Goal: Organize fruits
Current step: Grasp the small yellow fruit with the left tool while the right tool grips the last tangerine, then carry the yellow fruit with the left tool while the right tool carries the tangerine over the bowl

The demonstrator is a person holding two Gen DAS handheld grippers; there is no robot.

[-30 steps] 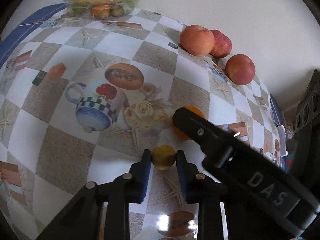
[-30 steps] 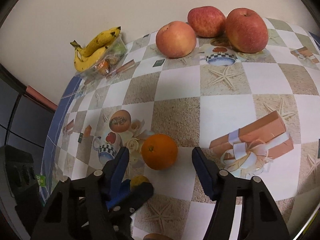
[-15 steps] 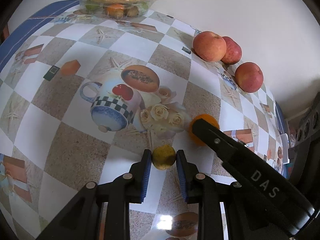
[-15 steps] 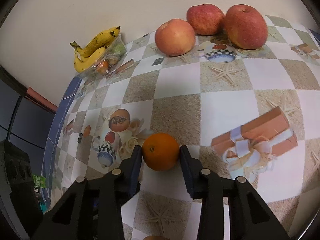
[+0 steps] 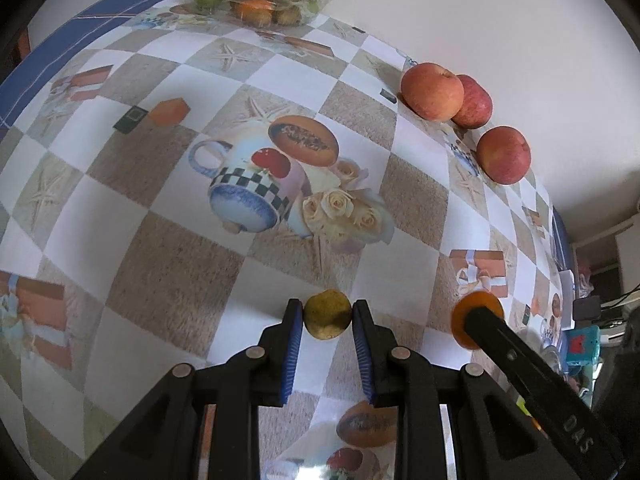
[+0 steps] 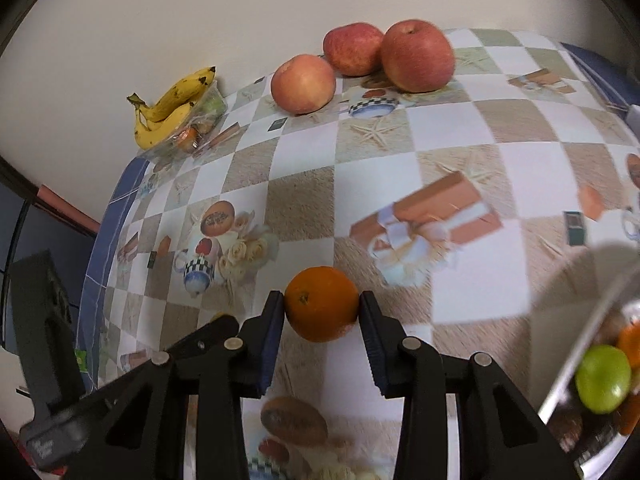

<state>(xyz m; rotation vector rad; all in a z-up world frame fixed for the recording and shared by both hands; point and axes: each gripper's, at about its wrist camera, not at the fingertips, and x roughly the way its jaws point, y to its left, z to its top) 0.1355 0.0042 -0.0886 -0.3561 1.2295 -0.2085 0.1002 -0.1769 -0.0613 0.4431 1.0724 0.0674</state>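
Two grippers, two fruits: your left gripper (image 5: pixel 327 314) pinches a small yellow-green fruit (image 5: pixel 327 319), its blue pads touching both sides, and your right gripper (image 6: pixel 322 308) pinches the orange (image 6: pixel 321 303) the same way. Neither fruit has a long axis to speak of; the orange's stem dimple faces the right wrist camera, a little to the left. Whether either fruit still touches the tablecloth (image 5: pixel 168 264) you cannot tell.

From the left wrist view, your right gripper lies just beside your left one, on its right. Ahead of both, the middle of the tablecloth lies bare as far as the wall.

Against that wall you have three apples (image 6: pixel 418 56) in a close cluster, two of them touching. Farther left along the wall sits a clear tray (image 5: pixel 312 0) of small fruit with bananas (image 6: pixel 172 106) lying across its top, their stems pointing away from the apples. The cloth's blue border (image 6: pixel 96 256) marks the table's left edge.

At your lower right, in the right wrist view, a clear bowl (image 6: pixel 576 356) holds a green fruit (image 6: pixel 602 378) with some orange ones, close beside your right gripper.
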